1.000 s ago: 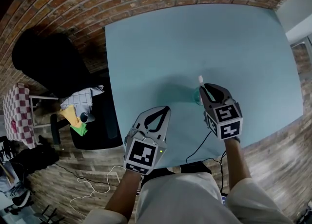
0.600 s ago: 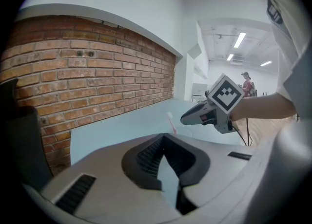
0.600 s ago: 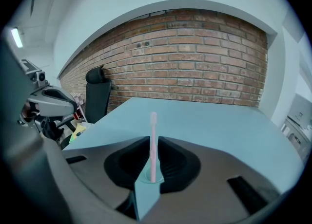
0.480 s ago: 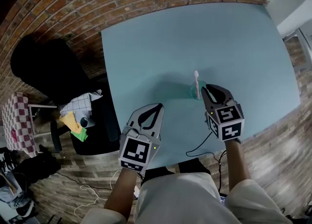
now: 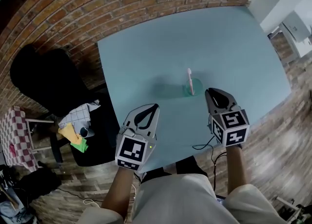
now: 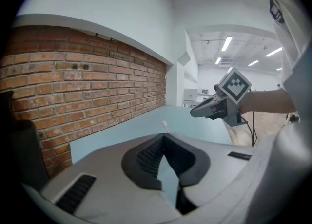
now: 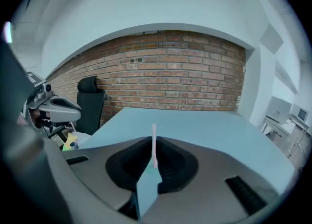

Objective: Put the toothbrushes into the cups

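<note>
A teal cup (image 5: 194, 87) stands on the light blue table (image 5: 229, 43). A pink toothbrush (image 5: 190, 80) stands upright in it, head up. My right gripper (image 5: 211, 92) hovers just short of the cup on the near side. Its jaws are open by a narrow slit with nothing between them. Through that slit the right gripper view shows the toothbrush (image 7: 154, 142) and a sliver of the cup (image 7: 148, 172). My left gripper (image 5: 152, 107) is over the table's near edge, shut and empty. In the left gripper view the toothbrush tip (image 6: 164, 124) pokes above the jaws and the right gripper (image 6: 197, 112) hangs beyond.
A black office chair (image 5: 44, 72) stands left of the table, with a seat of crumpled cloths (image 5: 78, 116) beside it. A black cable (image 5: 202, 146) hangs off the near table edge. White furniture (image 5: 292, 18) sits at the far right. A brick wall (image 7: 165, 82) rises behind the table.
My right gripper has drawn back from the cup toward me, leaving the toothbrush standing in it. The left gripper has also pulled back a little toward the table edge.
</note>
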Action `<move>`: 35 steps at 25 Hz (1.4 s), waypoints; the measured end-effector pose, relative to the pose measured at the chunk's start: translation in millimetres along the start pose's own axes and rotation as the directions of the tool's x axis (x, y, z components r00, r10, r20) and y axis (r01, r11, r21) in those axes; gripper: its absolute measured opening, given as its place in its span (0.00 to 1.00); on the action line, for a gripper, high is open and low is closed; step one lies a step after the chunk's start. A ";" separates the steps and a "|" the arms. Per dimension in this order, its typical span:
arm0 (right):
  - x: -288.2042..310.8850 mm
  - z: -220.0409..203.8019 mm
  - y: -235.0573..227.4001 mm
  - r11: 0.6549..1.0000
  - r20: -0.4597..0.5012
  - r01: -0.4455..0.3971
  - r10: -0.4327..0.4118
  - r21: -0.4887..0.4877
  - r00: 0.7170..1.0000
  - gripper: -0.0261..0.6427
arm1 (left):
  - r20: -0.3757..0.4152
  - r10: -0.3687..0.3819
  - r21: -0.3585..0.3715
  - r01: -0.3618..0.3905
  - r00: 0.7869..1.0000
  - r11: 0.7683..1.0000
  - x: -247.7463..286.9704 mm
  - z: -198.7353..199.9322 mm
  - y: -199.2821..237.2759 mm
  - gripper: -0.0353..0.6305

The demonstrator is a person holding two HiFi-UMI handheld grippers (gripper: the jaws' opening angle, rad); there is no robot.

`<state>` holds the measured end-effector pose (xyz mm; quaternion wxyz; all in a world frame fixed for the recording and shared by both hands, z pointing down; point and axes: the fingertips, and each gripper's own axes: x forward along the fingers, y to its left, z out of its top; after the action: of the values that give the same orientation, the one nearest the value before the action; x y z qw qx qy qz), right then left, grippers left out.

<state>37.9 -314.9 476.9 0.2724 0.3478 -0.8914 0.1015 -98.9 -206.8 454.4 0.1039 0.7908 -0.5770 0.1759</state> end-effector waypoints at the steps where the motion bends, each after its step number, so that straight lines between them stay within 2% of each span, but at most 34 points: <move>1: -7.2 2.2 0.3 1.000 0.011 0.014 -0.014 0.002 1.000 0.11 | 0.008 -0.005 0.008 0.005 1.000 1.000 -3.1 2.4 0.2 0.07; 15: -106.8 31.9 27.3 0.989 0.165 0.150 -0.151 0.016 0.975 0.07 | 0.150 -0.076 0.115 0.059 0.986 0.992 -51.4 54.0 -12.9 0.07; 22: -149.8 37.3 51.3 0.983 0.198 0.184 -0.182 0.008 0.963 0.07 | 0.195 -0.113 0.155 0.083 0.974 0.984 -74.0 69.1 -29.0 0.07; 27: -180.0 42.1 70.8 0.977 0.243 0.211 -0.209 0.020 0.947 0.07 | 0.230 -0.136 0.190 0.093 0.964 0.977 -92.4 78.1 -38.7 0.07; 35: -231.4 59.1 98.1 0.968 0.312 0.249 -0.232 -0.016 0.921 0.07 | 0.287 -0.174 0.247 0.103 0.942 0.964 -122.3 100.7 -62.8 0.07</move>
<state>88.2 -133.7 299.9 0.1500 0.4584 -0.8759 -0.0130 -56.7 -117.1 315.8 -0.0660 0.8540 -0.5045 0.1086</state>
